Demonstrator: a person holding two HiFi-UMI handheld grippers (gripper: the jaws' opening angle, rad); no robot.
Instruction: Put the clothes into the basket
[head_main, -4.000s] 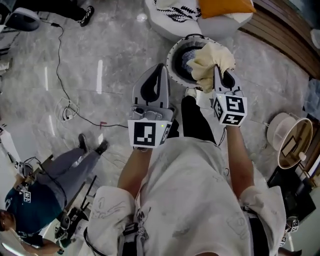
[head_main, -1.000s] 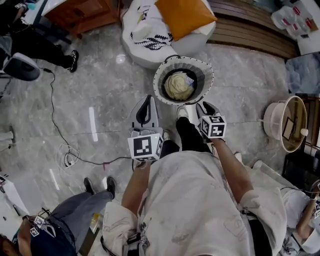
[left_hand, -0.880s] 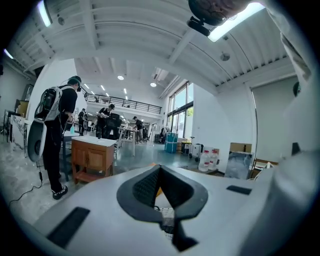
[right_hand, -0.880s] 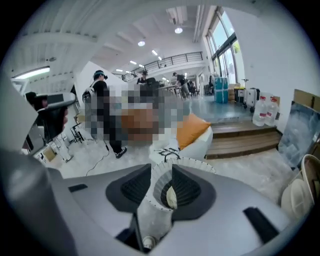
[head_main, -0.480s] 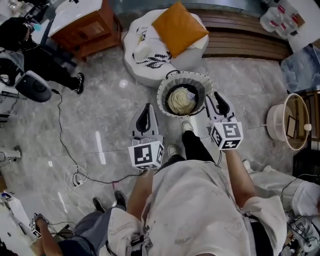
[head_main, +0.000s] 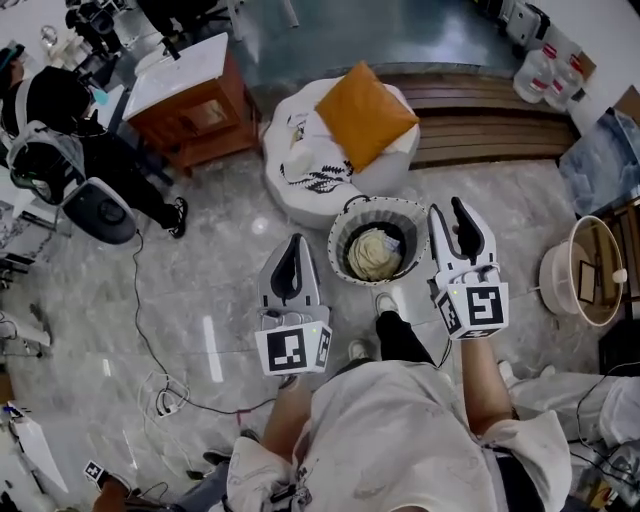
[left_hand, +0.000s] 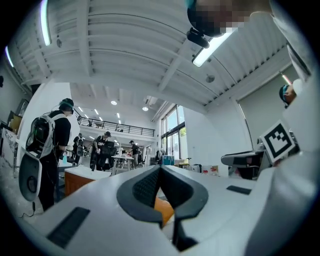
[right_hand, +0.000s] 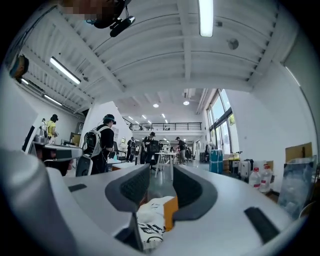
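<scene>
**Desk:** Where are the clothes?

**Me:** From the head view I see the clothes (head_main: 373, 254) as a cream bundle lying inside the basket (head_main: 344, 232). The basket stands upright on the marble floor (head_main: 200, 290), just in front of a white beanbag (head_main: 290, 150) with an orange cushion (head_main: 365, 113) on top.

**Desk:** And your tongs?

**Me:** My left gripper (head_main: 292, 242) is to the left of the basket and clear of it. In its own view its two dark pads (left_hand: 147, 187) meet at the tips, pressed together with nothing pinched. My right gripper (head_main: 448, 208) is just to the right of the basket rim, also not touching it. Its jaws are spreading, and in the right gripper view I see a clear gap between the pads (right_hand: 192, 187). Nothing is in that gap; through it I only see the beanbag and cushion beyond.

**Desk:** How do they point?

**Me:** In both gripper views I look out across the room, so they point about level.

**Desk:** What else is nearby?

**Me:** A wooden cabinet (head_main: 195, 105) is well off to the left.
</scene>
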